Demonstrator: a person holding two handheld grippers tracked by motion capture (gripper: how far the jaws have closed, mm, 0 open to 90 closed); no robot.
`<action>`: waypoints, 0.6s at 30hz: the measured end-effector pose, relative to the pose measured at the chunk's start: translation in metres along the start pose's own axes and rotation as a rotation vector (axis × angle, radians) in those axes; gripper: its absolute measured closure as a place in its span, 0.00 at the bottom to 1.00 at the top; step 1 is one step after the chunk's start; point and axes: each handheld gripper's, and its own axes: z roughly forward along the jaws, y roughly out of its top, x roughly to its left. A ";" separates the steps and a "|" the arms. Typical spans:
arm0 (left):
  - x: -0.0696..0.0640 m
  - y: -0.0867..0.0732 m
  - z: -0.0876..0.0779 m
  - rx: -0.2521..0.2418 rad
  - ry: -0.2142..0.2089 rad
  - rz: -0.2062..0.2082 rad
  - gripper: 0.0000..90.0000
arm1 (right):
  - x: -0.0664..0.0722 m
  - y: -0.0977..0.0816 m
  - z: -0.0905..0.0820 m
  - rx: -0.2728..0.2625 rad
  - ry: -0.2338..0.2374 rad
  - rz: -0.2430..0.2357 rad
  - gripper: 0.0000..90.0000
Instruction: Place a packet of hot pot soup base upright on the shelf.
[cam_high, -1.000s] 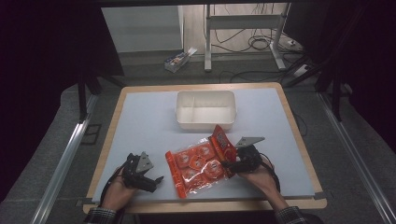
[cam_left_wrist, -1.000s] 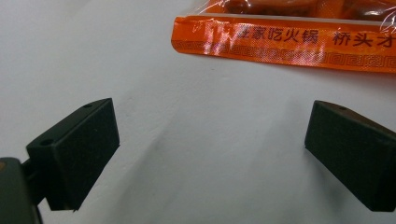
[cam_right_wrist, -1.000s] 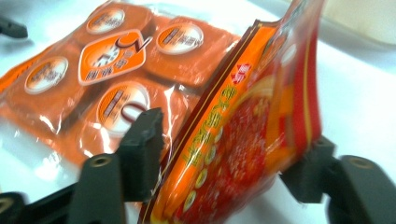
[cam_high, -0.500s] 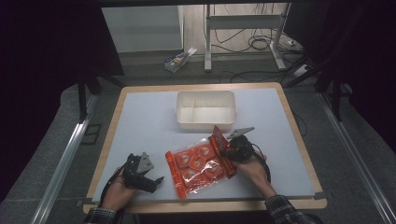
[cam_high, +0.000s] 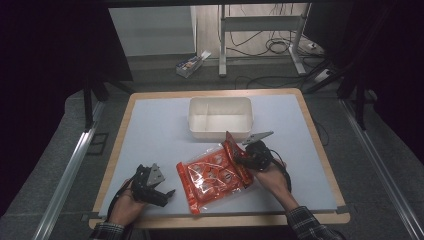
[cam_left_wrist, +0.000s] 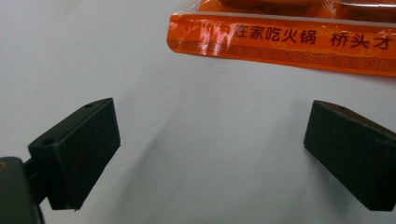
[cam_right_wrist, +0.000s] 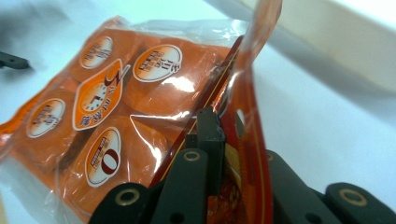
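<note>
Clamped on the flap of the orange pack (cam_right_wrist: 116, 116), my right claw (cam_high: 248, 156) has just closed its jaws, and the seam edge stands pinched upright between the pads while the rest of the pack sags to the mat (cam_high: 150, 130). Pack lies mid-table, long axis running from the near edge up and right toward the white bin (cam_high: 220, 118), which sits just beyond my right claw, close but not touching. My left claw (cam_left_wrist: 205, 154) rests on the mat with jaws wide apart and nothing between them; the pack's printed edge (cam_left_wrist: 280, 44) lies just ahead of its pads, apart from them. My right hand (cam_high: 272, 177) is the nearer one to the bin. As I judge it, the coming move is a lift and a short carry away from me, over the bin's near wall.
</note>
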 end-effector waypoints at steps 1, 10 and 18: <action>0.000 0.000 0.000 0.000 0.000 0.000 0.04 | 0.000 0.000 0.000 0.000 0.000 0.000 0.97; 0.001 0.000 -0.001 -0.007 0.001 -0.008 0.04 | 0.007 0.034 -0.026 -0.053 0.055 -0.089 0.97; 0.001 0.000 -0.001 -0.008 0.001 -0.008 0.04 | 0.014 0.068 -0.052 -0.101 0.076 -0.150 0.98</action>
